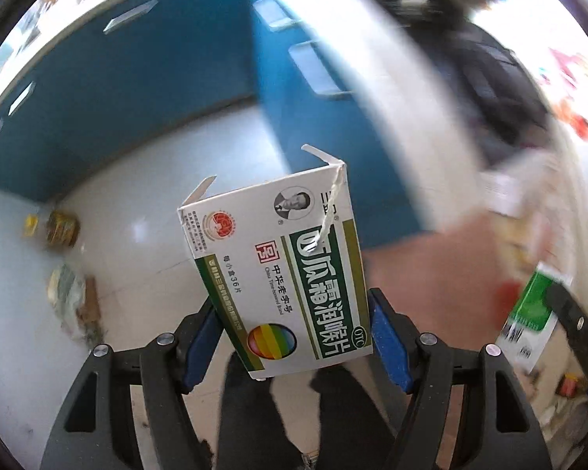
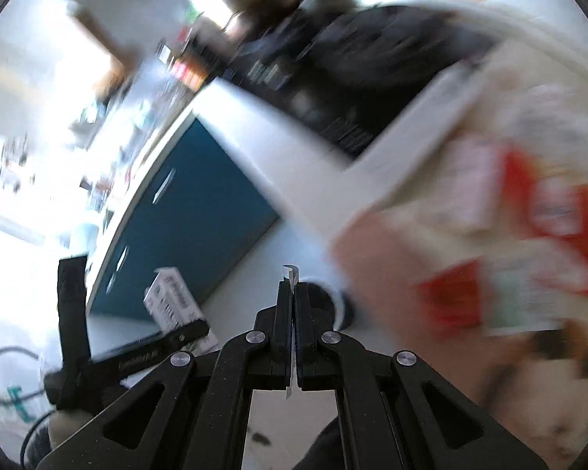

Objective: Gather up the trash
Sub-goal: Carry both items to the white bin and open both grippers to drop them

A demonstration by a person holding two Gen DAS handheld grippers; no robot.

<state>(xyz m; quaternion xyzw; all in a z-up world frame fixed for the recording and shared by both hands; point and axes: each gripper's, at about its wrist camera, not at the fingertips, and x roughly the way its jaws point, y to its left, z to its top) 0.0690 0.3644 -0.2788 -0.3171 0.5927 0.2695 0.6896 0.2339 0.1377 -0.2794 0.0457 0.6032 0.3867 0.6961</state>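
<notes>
My left gripper [image 1: 294, 337] is matte black plastic: two angled link arms on each side of the camera, each arm with a long cut-out slot and a round silver screw head at its joint. Nearest those screws, the fingers [image 1: 388, 344] wear bright blue pads with chipped edges. My right gripper [image 2: 293, 301] has the same build, black linkages with triangular cut-outs, four silver screws in a shallow arc and fine speckling on the plastic; its pads show only as thin dark blue edges. Below the left gripper's screws, my trousers [image 1: 251, 415] look dark grey.
</notes>
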